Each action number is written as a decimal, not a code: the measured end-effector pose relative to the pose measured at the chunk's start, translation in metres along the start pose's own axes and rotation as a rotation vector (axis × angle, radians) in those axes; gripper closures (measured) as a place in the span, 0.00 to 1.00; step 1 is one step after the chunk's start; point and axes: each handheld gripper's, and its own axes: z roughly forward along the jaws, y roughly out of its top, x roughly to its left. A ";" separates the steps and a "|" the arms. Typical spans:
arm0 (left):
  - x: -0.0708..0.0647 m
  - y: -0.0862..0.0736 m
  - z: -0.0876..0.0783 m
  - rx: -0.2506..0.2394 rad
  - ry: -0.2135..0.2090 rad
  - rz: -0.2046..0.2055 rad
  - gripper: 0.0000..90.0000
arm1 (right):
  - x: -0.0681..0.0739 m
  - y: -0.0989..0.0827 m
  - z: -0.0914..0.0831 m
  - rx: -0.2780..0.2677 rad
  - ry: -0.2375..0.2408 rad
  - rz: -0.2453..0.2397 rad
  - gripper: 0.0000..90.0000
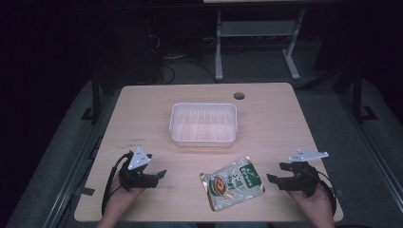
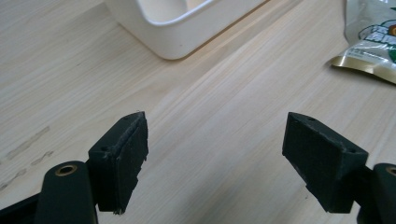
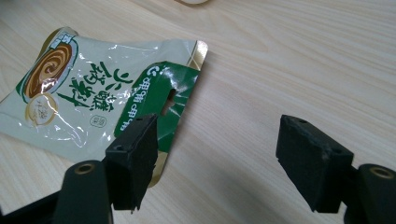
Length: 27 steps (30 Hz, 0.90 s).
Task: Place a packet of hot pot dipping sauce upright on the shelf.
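A flat food pouch (image 1: 232, 183), white and green with gold edges and a bowl picture, lies on the wooden table (image 1: 142, 114) near its front edge. Behind it stands a white plastic tub (image 1: 204, 124), nothing in it. My left gripper (image 1: 160, 174) is open at the front left, pointing right over bare wood (image 2: 215, 135); the tub's corner (image 2: 173, 37) and the pouch's edge (image 2: 369, 42) lie ahead of it. My right gripper (image 1: 271, 179) is open just right of the pouch, jaws apart and holding nothing (image 3: 217, 140), with the pouch's green end (image 3: 159, 93) by its left jaw.
A round cable hole (image 1: 239, 95) sits near the table's far right edge. Beyond the table, on the dark floor, stand a white desk frame's legs (image 1: 256, 42) and some cables. Bare wood lies on both sides of the tub.
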 end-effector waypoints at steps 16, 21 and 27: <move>-0.028 0.021 0.015 -0.006 -0.100 0.057 0.32 | 0.003 0.007 0.004 0.005 0.028 0.050 0.31; -0.046 0.035 0.023 0.001 -0.148 0.109 0.40 | 0.008 0.016 0.008 0.023 0.040 0.079 0.32; -0.069 0.050 0.036 0.020 -0.202 0.174 0.47 | 0.010 0.031 0.017 0.065 0.052 0.086 0.36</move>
